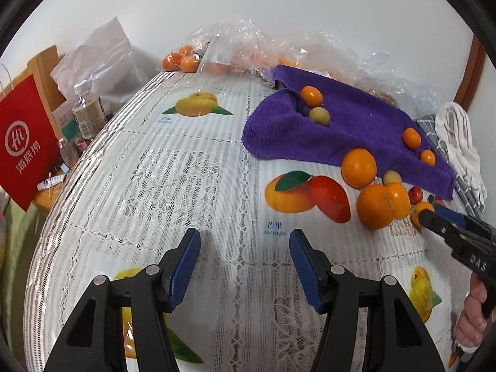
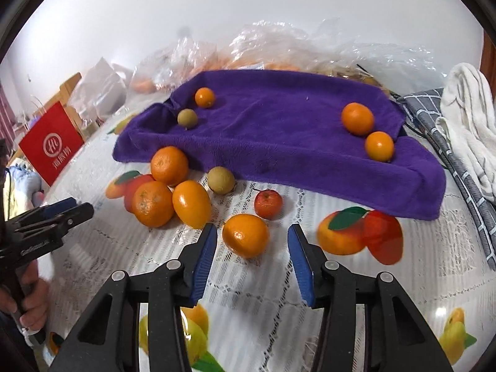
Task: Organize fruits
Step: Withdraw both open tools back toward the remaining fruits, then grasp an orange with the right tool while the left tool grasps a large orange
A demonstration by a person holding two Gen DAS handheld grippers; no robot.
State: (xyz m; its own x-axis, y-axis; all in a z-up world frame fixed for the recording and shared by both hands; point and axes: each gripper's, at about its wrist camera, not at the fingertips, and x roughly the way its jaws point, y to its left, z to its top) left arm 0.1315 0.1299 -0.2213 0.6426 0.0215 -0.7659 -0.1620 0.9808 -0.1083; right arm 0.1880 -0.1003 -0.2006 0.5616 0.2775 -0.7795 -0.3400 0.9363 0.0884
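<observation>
the right gripper [image 2: 251,249] stood over the table with its jaws fairly narrow around a small orange [image 2: 245,239], blue ribbed pads on either side but not yet pressing it, as far as i could tell. that fruit lay on the lace tablecloth [image 2: 279,279], at about six o'clock from the purple towel [image 2: 279,136]. to take it well, i judged, the pads wanted to meet the fruit at its widest girth, squarely and gently, since a smooth round skin will squirt out of a skewed pinch. the left gripper [image 1: 245,263] hung with jaws moderately apart and empty, over bare cloth.

the towel looked plush and rumpled, cradling four small fruits. the cloth beneath was glossy, printed with mangoes. at ten o'clock from the held-over orange sat a cluster of waxy oranges [image 2: 169,192]; a dull round green fruit [image 2: 220,180] and a shiny red one [image 2: 268,204] lay at about twelve. crinkled clear bags [image 2: 279,46] stood behind.
</observation>
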